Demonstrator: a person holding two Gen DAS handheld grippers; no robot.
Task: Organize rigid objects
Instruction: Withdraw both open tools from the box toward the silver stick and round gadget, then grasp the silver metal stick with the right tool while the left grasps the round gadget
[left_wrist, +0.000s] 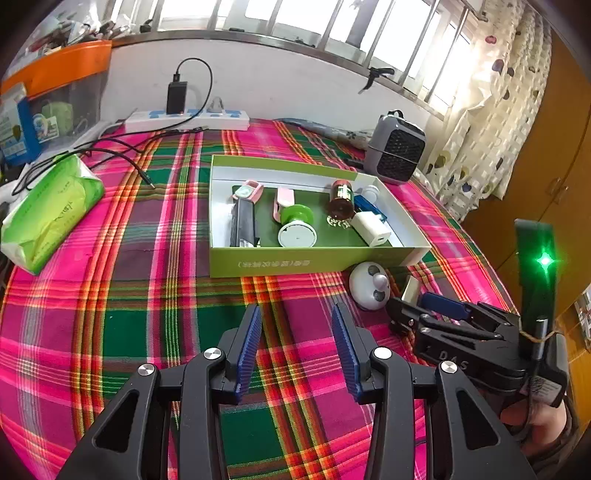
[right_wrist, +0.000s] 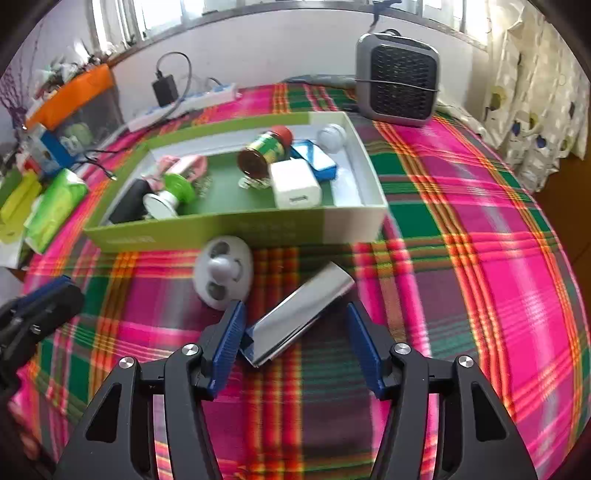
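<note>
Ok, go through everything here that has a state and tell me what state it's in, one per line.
Left gripper: open, empty, over the cloth.
Right gripper: open, straddling the silver case.
Silver case: flat on the cloth, outside the box.
White round gadget: on the cloth, outside the box.
Box: open, no lid, partly filled.
Brown bottle: on its side in the box, cap on.
White charger: in the box, unplugged.

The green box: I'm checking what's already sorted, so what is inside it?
Inside the green box: white charger cube, brown bottle, blue case, bulb, green-and-white spool, pink items, black object. Anything beneath them is hidden.
</note>
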